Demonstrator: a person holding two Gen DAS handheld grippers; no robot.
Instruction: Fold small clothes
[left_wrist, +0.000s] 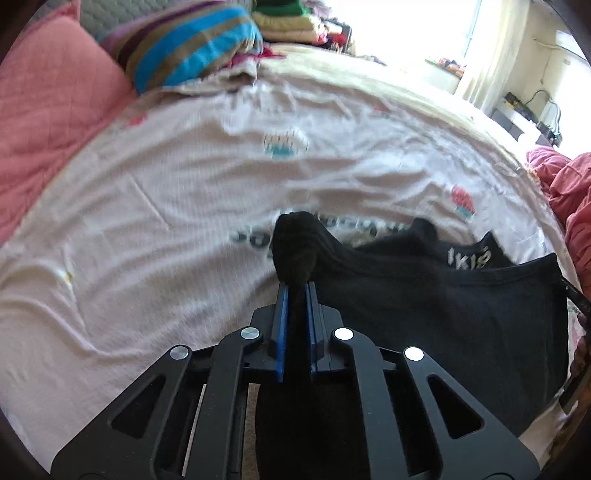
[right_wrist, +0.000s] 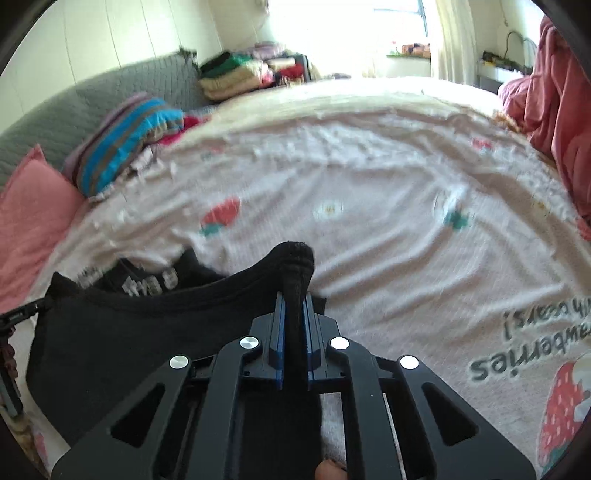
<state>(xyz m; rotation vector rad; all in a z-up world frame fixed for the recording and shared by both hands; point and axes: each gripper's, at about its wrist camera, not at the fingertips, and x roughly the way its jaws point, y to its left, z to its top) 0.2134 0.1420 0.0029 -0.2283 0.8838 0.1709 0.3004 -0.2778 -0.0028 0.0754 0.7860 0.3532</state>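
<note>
Small black garment (left_wrist: 424, 295) here, some kind of tee or top with white lettering near the neckline, strung up between both tools over the bed instead of lying flat on it. Pinched at one corner by the left gripper (left_wrist: 295, 291), blue pads clamped tight with a bunched nub of black fabric poking out past the tips. Same deal on the other side: right gripper (right_wrist: 293, 299) squeezed closed on the opposite corner, another little wad of cloth sticking up above the jaws. Makes sense as a hold, honestly, since grabbing two corners lets the body hang straight and shakes the wrinkles out before laying it down. Looks like the shoulder or top edge being held, judging by the neckline print sitting just below the stretched rim, though hard to be sure with the blur. Probably early in the fold, nothing creased or doubled over yet as far as can be seen. Below and beyond, a pale strawberry-print bedspread (right_wrist: 369, 184) spread wide, so plenty of landing room. Further out, a striped blue and brown bundle (left_wrist: 192, 48) and a pink pillow (left_wrist: 55, 103) to the left, a stack of folded clothes (right_wrist: 236, 77) near the back wall, reddish bedding (right_wrist: 554, 92) off to the right. Main risk, guessing here: one corner slipping out of the pads when lowered.
</note>
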